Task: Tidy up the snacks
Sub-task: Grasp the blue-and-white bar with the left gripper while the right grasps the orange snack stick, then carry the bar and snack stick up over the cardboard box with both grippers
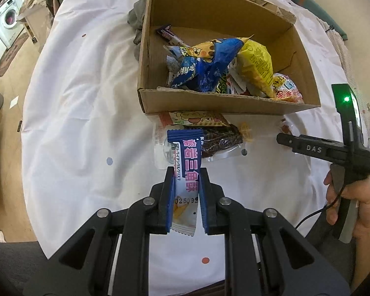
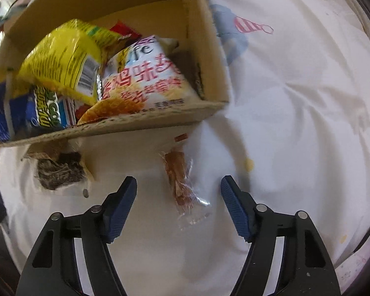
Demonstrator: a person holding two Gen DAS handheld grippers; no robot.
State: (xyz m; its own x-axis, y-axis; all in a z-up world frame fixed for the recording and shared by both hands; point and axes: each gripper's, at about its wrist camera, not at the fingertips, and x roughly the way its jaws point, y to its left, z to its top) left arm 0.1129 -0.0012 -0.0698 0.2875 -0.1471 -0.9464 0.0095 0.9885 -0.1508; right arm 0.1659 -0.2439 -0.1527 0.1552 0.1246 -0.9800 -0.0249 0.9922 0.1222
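Note:
My left gripper is shut on a blue and white snack packet with pink characters, held upright above the table. Beyond it stands an open cardboard box holding a blue bag, a yellow bag and other snacks. A dark packet and a cartoon-printed packet lie against the box front. In the right wrist view my right gripper stands open, its fingers either side of a clear-wrapped orange snack on the cloth, not touching it. The box is just beyond.
A white tablecloth with small printed dots covers the round table. A grey cloth lies behind the box. A hand holds the right gripper at the table's right. A washing machine stands far left on the floor.

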